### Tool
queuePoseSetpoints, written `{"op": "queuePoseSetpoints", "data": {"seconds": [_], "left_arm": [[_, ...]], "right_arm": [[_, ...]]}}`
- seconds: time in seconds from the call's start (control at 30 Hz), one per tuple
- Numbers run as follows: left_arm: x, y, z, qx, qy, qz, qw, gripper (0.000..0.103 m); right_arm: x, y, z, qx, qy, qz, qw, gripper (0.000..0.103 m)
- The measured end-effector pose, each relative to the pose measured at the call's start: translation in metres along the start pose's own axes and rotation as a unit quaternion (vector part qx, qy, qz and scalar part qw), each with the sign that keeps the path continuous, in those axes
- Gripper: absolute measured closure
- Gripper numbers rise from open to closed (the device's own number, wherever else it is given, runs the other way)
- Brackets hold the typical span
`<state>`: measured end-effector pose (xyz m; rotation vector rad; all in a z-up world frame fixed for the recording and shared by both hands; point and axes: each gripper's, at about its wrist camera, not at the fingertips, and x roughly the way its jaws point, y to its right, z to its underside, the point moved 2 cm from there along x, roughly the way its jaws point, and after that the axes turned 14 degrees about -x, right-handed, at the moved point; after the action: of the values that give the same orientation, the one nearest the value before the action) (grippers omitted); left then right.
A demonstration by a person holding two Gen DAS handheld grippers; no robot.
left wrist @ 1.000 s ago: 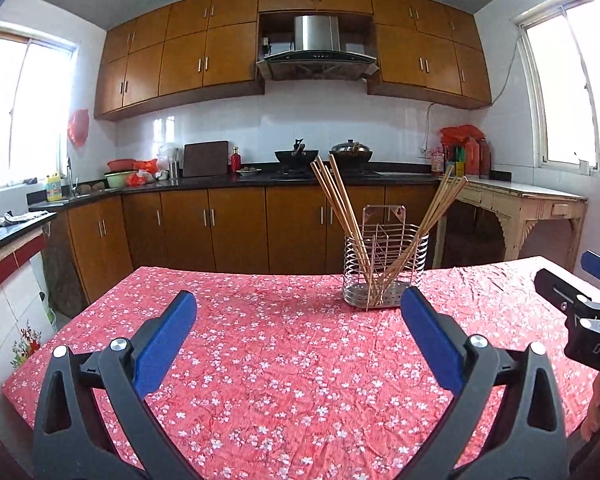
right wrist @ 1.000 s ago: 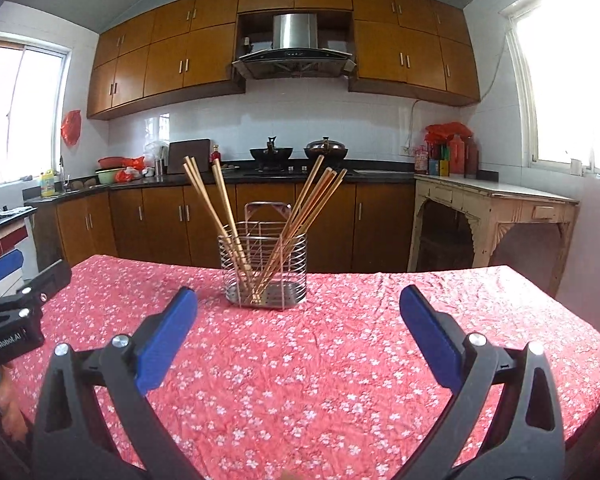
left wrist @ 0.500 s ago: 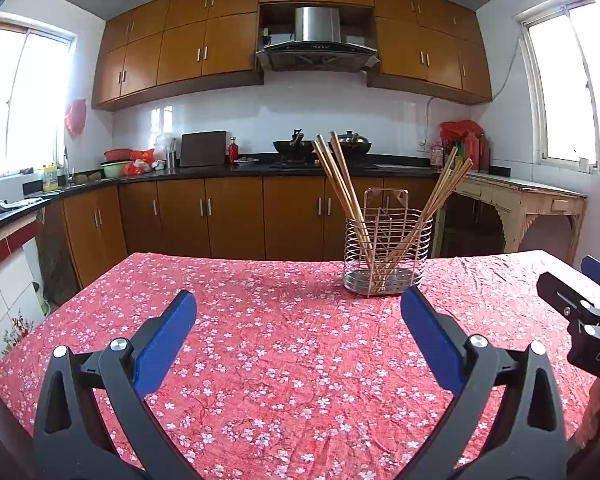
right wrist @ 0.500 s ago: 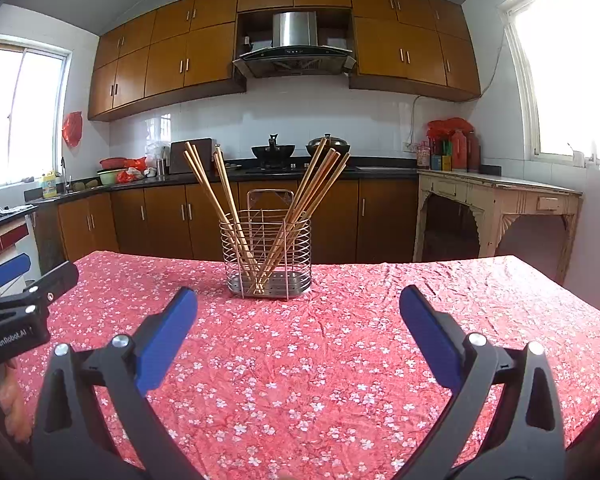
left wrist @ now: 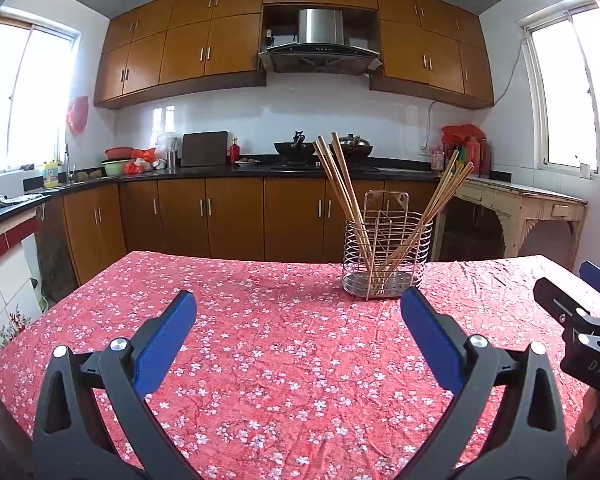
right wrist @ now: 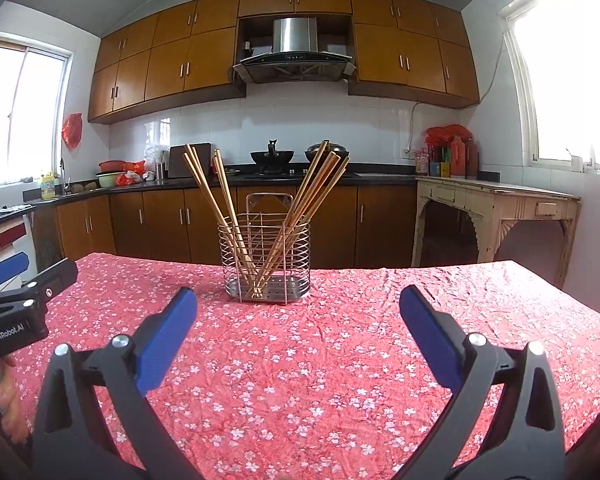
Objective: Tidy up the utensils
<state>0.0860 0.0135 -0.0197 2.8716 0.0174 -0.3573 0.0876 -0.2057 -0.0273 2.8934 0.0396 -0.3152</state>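
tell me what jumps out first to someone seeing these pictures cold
The wire utensil holder stands out first, upright near the far middle of the table, with wooden chopsticks fanning out of it to both sides. Next comes the red floral tablecloth that fills the foreground. The left gripper and right gripper hang open over it, their blue pads holding nothing.

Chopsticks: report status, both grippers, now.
Left gripper open, empty. Right gripper open, empty. Chopsticks upright in rack on table, two leaning bunches. Path clear.
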Motion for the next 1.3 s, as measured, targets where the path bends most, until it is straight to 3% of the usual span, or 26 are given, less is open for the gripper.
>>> {"op": "queuePoseSetpoints", "data": {"seconds": [1.3], "left_arm": [[0.0029,0.0047,0.0026,-0.003,-0.007,0.001,1.0,0.002]], "right_arm": [[0.0065,0.007,0.0046,0.009,-0.004,-0.004,1.0,0.004]]}}
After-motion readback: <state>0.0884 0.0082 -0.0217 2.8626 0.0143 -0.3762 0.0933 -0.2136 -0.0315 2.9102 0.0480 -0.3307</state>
